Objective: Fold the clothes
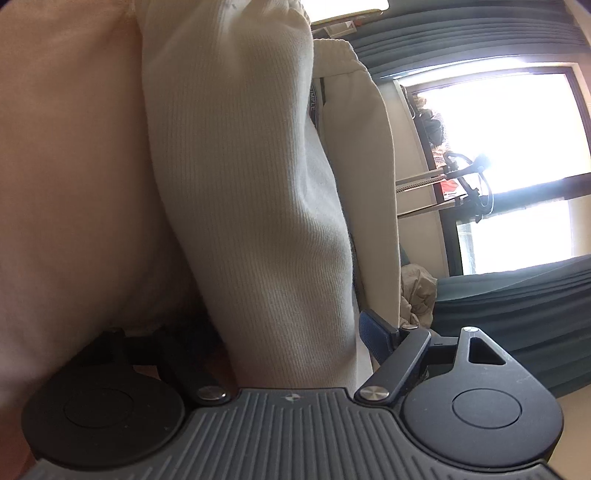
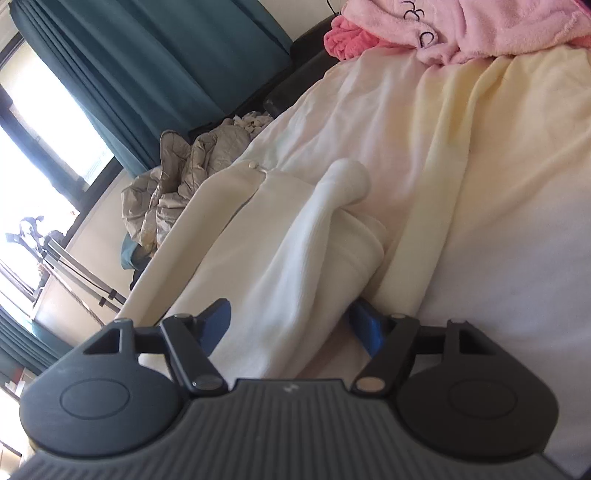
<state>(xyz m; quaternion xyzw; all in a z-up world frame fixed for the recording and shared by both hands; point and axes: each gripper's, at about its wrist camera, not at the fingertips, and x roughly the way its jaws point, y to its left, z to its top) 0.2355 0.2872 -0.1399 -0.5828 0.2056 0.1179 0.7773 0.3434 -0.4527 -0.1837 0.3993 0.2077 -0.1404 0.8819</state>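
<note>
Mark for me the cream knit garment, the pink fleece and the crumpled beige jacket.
Cream knit garment (image 2: 295,258): right wrist view, on its folded sleeve.
Pink fleece (image 2: 461,29): right wrist view, on its pale upper layer.
Beige jacket (image 2: 177,184): right wrist view, on its crumpled middle.

Bright window (image 1: 498,140), teal curtains (image 2: 155,66), cream-sheeted bed (image 2: 498,184).

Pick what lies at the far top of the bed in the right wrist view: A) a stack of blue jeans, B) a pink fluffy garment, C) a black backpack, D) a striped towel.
B: a pink fluffy garment lies bunched at the top of the right wrist view, on the cream bed cover, beyond the white ribbed garment near the tongs.
</note>
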